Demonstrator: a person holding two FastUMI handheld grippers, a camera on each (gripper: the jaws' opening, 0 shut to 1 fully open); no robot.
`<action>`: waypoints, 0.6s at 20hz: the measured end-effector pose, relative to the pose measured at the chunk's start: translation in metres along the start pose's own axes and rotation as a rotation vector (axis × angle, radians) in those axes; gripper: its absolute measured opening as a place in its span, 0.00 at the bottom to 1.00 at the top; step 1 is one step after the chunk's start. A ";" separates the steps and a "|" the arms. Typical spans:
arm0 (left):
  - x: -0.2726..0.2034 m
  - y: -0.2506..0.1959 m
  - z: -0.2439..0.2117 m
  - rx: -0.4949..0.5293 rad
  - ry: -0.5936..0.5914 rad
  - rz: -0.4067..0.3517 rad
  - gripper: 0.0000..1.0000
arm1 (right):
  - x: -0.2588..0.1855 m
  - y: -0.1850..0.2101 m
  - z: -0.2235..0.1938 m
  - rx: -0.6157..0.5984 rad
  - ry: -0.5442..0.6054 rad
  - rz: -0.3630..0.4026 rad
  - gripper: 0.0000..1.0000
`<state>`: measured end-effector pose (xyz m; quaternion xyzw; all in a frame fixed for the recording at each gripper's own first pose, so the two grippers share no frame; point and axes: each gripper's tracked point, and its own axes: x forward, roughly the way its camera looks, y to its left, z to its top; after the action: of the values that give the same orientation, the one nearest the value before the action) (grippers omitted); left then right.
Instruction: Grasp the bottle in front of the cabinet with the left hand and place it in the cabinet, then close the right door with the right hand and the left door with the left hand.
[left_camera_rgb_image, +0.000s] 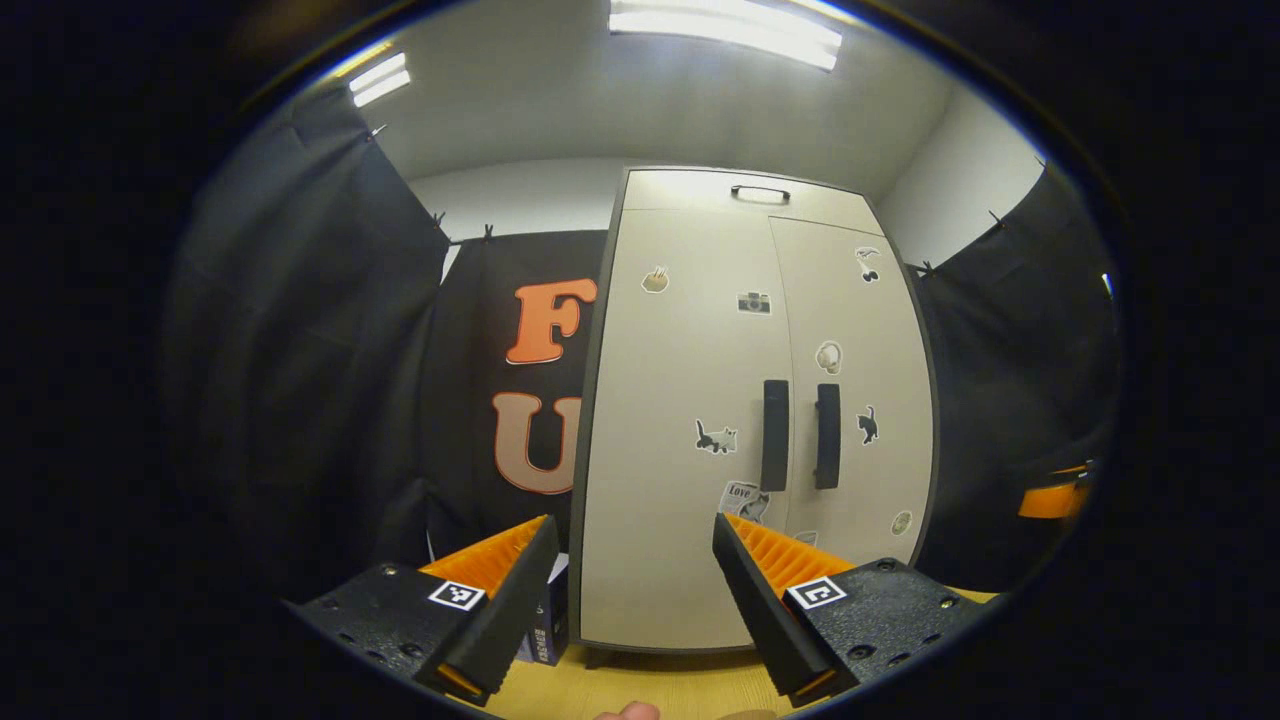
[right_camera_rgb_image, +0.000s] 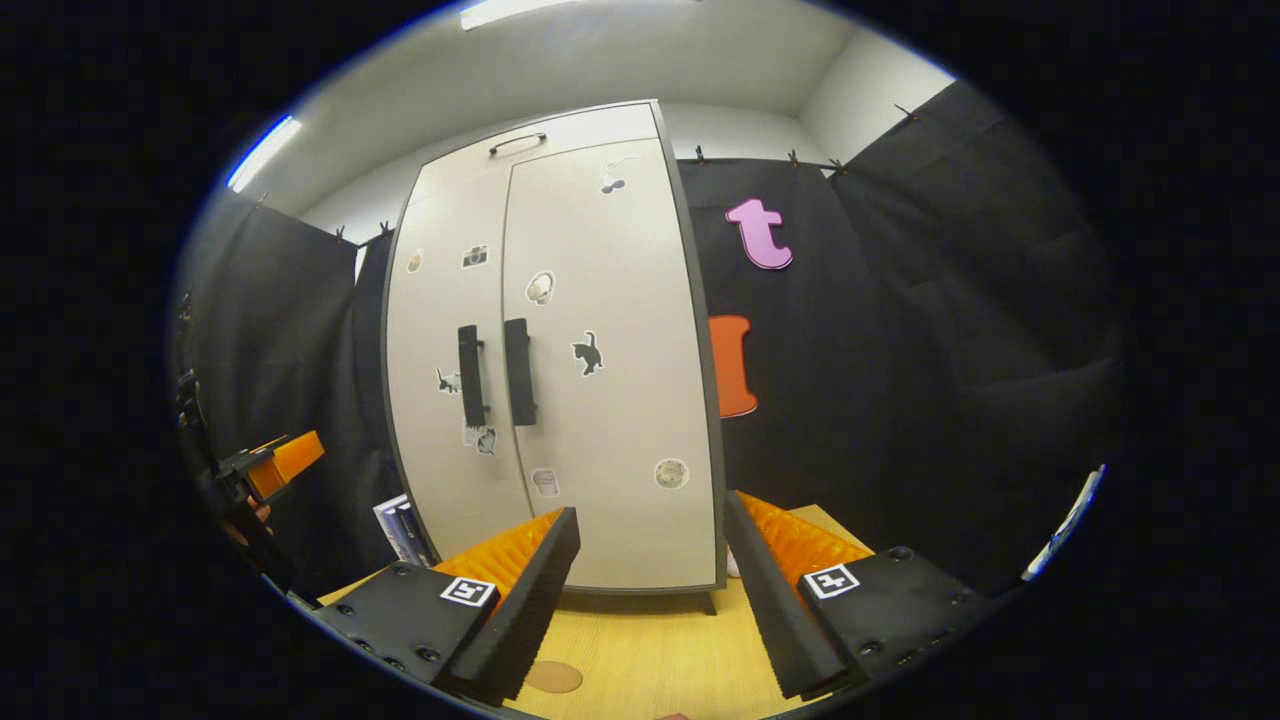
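- Fingers of the left gripper (left_camera_rgb_image: 633, 520) are sitting spread apart with nothing between them, hovering low over the wooden table (left_camera_rgb_image: 650, 690).
- Straight ahead of that gripper, the cabinet (left_camera_rgb_image: 600, 420) is standing upright on the table, with the left door (left_camera_rgb_image: 680, 400) filling the gap between the fingers.
- Both the left door and the right door (left_camera_rgb_image: 860, 350) are lying flush and shut. Their two dark handles (left_camera_rgb_image: 775, 435) are running vertically, side by side at the seam, just right of the left gripper's line.
- Right gripper (right_camera_rgb_image: 650, 505) is also gaping open and empty. It's aiming at the cabinet's lower right corner, so the cabinet is lying ahead and a bit to its left.
- Off at the left edge of the right gripper view, the left gripper is hanging apart from the cabinet, on the left door's side.
- A small boxy item (left_camera_rgb_image: 545, 630) is tucked beside the cabinet's left foot; can't tell what it is.
- As for the bottle, its spot can't be told. Best guess is it's inside, behind the shut doors, so the job is looking pretty much wrapped up.
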<state>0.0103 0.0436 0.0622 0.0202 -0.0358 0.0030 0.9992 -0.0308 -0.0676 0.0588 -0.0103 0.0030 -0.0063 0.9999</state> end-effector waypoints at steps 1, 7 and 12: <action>-0.011 -0.003 -0.002 0.004 0.005 -0.003 0.95 | -0.003 0.007 -0.003 -0.001 0.001 0.016 0.96; -0.068 -0.012 -0.006 0.051 0.011 0.015 0.95 | -0.020 0.024 -0.012 -0.022 -0.008 0.067 0.96; -0.074 -0.025 -0.003 0.000 0.018 -0.017 0.94 | -0.029 0.030 -0.004 -0.006 -0.051 0.077 0.96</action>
<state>-0.0634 0.0185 0.0526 0.0205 -0.0264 -0.0055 0.9994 -0.0598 -0.0377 0.0545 -0.0135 -0.0219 0.0326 0.9991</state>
